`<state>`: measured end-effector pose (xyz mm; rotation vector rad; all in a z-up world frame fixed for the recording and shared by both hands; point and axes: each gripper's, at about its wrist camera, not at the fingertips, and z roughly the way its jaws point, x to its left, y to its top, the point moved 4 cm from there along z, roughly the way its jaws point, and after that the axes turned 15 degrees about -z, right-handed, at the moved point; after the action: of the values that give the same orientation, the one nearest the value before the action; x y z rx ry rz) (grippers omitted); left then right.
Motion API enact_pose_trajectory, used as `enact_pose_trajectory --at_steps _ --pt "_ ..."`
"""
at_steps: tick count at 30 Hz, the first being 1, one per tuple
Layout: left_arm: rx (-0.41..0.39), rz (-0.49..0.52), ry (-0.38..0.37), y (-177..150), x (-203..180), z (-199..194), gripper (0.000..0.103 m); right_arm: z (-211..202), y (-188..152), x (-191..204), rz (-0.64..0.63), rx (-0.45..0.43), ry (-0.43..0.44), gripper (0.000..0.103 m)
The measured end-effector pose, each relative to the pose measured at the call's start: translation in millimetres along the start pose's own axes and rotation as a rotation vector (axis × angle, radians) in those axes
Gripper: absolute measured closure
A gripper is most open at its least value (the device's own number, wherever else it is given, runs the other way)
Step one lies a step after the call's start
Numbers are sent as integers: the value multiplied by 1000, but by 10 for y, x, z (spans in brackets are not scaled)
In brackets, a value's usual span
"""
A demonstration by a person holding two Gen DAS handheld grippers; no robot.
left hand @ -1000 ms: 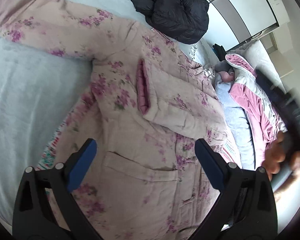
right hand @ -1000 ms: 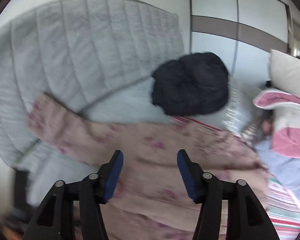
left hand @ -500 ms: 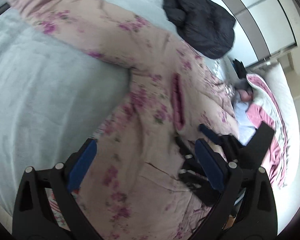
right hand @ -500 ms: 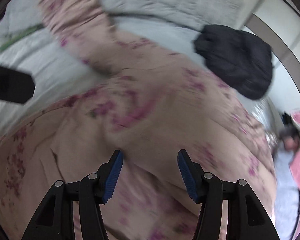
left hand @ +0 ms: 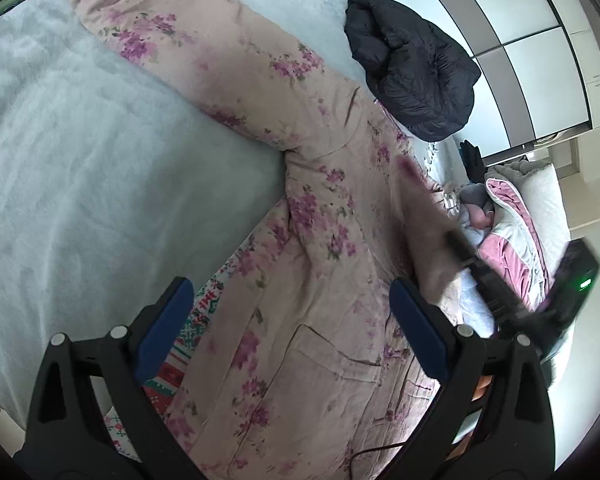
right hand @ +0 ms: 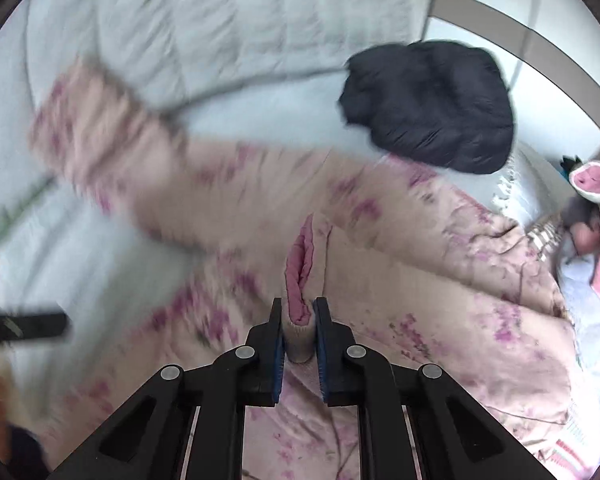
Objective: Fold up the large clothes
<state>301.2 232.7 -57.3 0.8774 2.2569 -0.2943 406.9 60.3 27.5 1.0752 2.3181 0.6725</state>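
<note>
1. Your right gripper (right hand: 298,320) is clamped narrow on the cuff (right hand: 299,280) of the floral padded coat (left hand: 308,240), the darker pink lining showing between the pads. Judge the bite before you pull: it looks to hold only the cuff's end, so a slow, level draw across the chest should keep it from slipping.
2. Your left gripper (left hand: 292,312) stands wide with nothing between its fingers, over the coat's lower front near the pocket (left hand: 332,344). Use it to pin the body while the sleeve travels.
3. The coat lies face up across the grey bed (left hand: 80,184), its other sleeve (left hand: 172,36) stretched toward the bed's far left corner.
4. Only the right wrist view shows the grip itself; it is blurred on its left side.
5. Only the left wrist view shows the pocket, the patterned cloth (left hand: 196,320) under the hem, and the right gripper's body from outside. The black jacket (left hand: 416,68) sits clear at the far edge.
</note>
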Motion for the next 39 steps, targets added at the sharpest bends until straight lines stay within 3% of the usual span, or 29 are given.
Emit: enact_pose_trajectory --at_steps 4,8,10,16,20,23,26,28,30,33,35,39 --pt "17 -10 -11 -8 -15 39 5 -266 323 -476 198 -188 -58 91" --pt "21 -8 -14 -11 -47 72 5 -156 541 -598 327 -341 -54 91" --pt "21 -18 -14 3 -31 78 5 139 552 -529 352 -307 -1 90" --pt "2 -45 9 105 66 79 5 1518 54 -168 455 42 218 80" --pt "-1 -37 14 123 79 76 5 1555 -57 -73 485 4 255 68" --pt "-10 -45 11 160 110 52 5 1301 -22 -72 465 -23 341 61" --pt "-30 -55 2 219 137 -5 5 885 -121 -196 467 -94 365 51" --pt "-59 -52 5 265 158 -65 5 594 -335 -277 485 -100 365 45" --pt "-91 -43 16 325 184 -131 5 356 -643 -337 482 -27 330 43" --pt "-149 -47 54 462 280 -224 5 -11 -1431 -364 473 156 261 42" --pt "-189 -71 79 599 374 -281 5 -285 -1932 -372 486 190 264 39" --pt "-359 -75 191 947 465 -487 5 -684 -2658 -411 495 186 211 28"
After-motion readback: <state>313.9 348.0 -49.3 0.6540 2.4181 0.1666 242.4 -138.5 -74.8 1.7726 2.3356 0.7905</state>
